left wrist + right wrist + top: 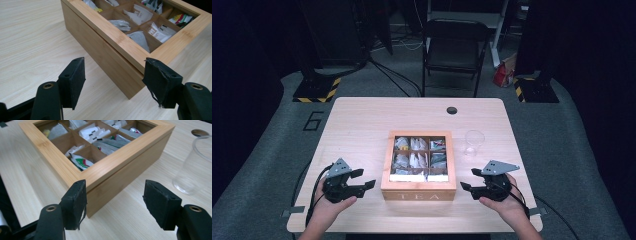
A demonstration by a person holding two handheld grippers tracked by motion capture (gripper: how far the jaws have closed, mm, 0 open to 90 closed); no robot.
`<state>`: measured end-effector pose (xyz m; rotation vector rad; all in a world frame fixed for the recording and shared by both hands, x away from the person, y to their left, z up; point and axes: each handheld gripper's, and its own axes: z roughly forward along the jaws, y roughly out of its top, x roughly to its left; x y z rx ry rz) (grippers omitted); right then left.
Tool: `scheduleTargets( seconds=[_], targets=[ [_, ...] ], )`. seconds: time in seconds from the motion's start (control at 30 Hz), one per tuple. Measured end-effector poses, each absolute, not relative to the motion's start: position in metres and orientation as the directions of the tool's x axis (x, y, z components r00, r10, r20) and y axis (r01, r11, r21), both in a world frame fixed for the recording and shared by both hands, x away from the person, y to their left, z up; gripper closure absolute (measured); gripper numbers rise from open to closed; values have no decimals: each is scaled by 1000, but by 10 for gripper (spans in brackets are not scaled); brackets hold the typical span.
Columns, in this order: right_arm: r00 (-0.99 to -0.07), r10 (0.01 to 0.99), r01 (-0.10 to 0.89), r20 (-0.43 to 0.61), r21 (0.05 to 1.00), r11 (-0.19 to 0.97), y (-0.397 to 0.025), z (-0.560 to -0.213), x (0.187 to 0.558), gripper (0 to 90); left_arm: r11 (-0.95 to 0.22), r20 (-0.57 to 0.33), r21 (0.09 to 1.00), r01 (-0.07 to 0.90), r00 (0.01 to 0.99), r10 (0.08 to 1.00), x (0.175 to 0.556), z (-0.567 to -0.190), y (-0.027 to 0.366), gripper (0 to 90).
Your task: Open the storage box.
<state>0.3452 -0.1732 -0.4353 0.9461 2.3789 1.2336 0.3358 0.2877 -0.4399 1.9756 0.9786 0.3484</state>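
The wooden tea box (418,187) sits on the table (357,125) slightly nearer the person's edge than the far edge, roughly centred left to right. We see bare table surface on both flanks of the box, and a narrow strip between its front wall and the near table edge. To its right, near the rear corner, stands a clear plastic cup (474,141), apart from the box. A round cable hole (452,110) lies near the far edge of the table.

The box is square, of light bamboo-coloured wood, with the word TEA on its front wall. A framed lid with a see-through pane lies shut on it. Beneath the pane, dividers form a grid of compartments that hold tea bags (140,13) in white, grey and green-and-red wrappers.

The left gripper (359,180) is held in the left hand (329,205) just left of the box's front left corner, and points toward it. In the left gripper view, its fingers (75,80) stand wide apart, with the box corner between and beyond them; they do not touch it.

The right gripper (470,179) is held in the right hand (507,207) just right of the front right corner, mirrored. In the right gripper view, its fingers (161,203) are likewise spread and hold nothing. The left finger lies close to the box corner; we cannot tell if it touches.
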Motion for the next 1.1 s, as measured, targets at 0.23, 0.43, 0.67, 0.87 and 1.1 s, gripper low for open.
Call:
scheduleTargets(
  seconds=[0.23, 0.43, 0.67, 0.87, 1.1],
  targets=[
    [-761, 648, 400, 40, 814, 420, -169, -439, 340, 349, -304, -123, 816, 492, 661, 740, 327, -442, 284, 363],
    [-776, 629, 395, 48, 814, 425, -166, -448, 338, 361, -297, -126, 823, 484, 665, 737, 325, -448, 281, 374],
    [-813, 581, 369, 31, 800, 474, -158, -457, 334, 419, -353, -98, 810, 468, 703, 705, 323, -455, 276, 405],
    [-812, 583, 387, 35, 781, 491, -153, -463, 337, 469, -370, -96, 805, 465, 716, 692, 323, -459, 271, 431],
    [-825, 565, 366, 19, 780, 508, -148, -466, 338, 566, -380, -98, 796, 472, 719, 688, 324, -465, 267, 441]
  ],
)
